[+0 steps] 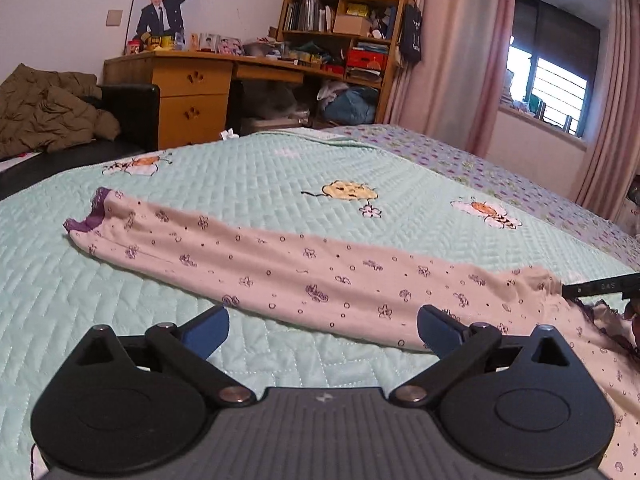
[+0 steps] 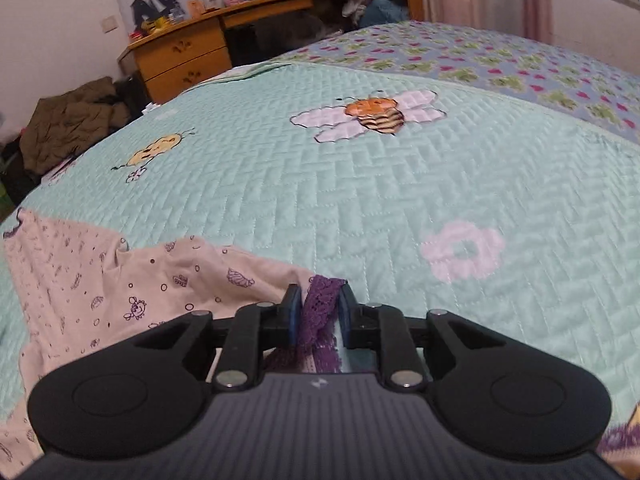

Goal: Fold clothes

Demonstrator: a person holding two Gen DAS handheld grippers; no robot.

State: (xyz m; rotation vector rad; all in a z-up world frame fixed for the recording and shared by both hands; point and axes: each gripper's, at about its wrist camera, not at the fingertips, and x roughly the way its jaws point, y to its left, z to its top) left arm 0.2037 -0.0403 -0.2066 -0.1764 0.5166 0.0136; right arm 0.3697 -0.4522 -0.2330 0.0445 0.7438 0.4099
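Note:
A pale pink garment (image 1: 304, 272) printed with small purple figures lies stretched across the mint quilted bedspread (image 1: 280, 172), its purple lace cuff (image 1: 90, 216) at the far left. My left gripper (image 1: 322, 332) is open and empty, just in front of the garment's near edge. In the right wrist view the same garment (image 2: 120, 280) lies at the lower left. My right gripper (image 2: 319, 316) is shut on the garment's purple lace trim (image 2: 320, 304). Part of the right gripper shows at the left wrist view's right edge (image 1: 600, 289).
A purple flowered sheet (image 1: 500, 160) covers the far side of the bed. A wooden desk (image 1: 192, 92) and bookshelf (image 1: 340, 20) stand beyond. A brown padded coat (image 1: 48, 112) lies on a black seat at left. Curtains (image 1: 448, 60) and a window are at right.

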